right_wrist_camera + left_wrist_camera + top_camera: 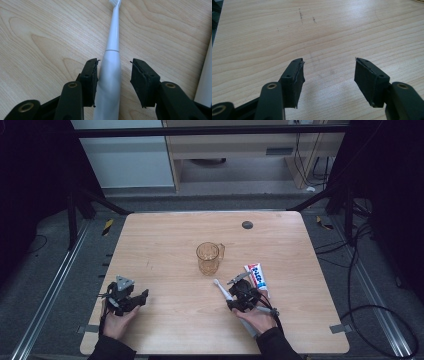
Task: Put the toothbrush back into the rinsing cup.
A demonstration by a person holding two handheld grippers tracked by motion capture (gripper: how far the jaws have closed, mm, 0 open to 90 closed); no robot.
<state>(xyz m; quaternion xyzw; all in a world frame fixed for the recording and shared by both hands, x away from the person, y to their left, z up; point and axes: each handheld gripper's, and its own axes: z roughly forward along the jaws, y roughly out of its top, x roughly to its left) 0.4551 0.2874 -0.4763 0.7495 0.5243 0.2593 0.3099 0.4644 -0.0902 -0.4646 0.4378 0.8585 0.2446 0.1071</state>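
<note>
Right gripper (113,66): lower middle of the right gripper view, jaws partly apart and straddling the toothbrush handle; left pad touching or just beside the handle, right pad standing off with bare wood showing in the gap; not clamped. Also seen lower right of centre in the high view (243,296).
Toothbrush (111,75): white, lying flat on the table, handle running up between the right jaws, narrow neck and bristle head reaching the top edge of the right gripper view. In the high view (223,291), head pointing to the upper left, toward the cup.
Toothpaste tube (258,276): white with red and blue print, flat on the wood just to the upper right of the right gripper; pale edge along the right border of the right gripper view (205,85).
Cup (209,257): clear amber, handled, upright near the middle of the high view, apart from the brush head.
Left gripper (329,72): jaws spread wide, only bare wood between them; lower left of the high view (131,297), well apart from the other things.
Table (165,245): light wood, small dark disc (247,225) near its far edge.
</note>
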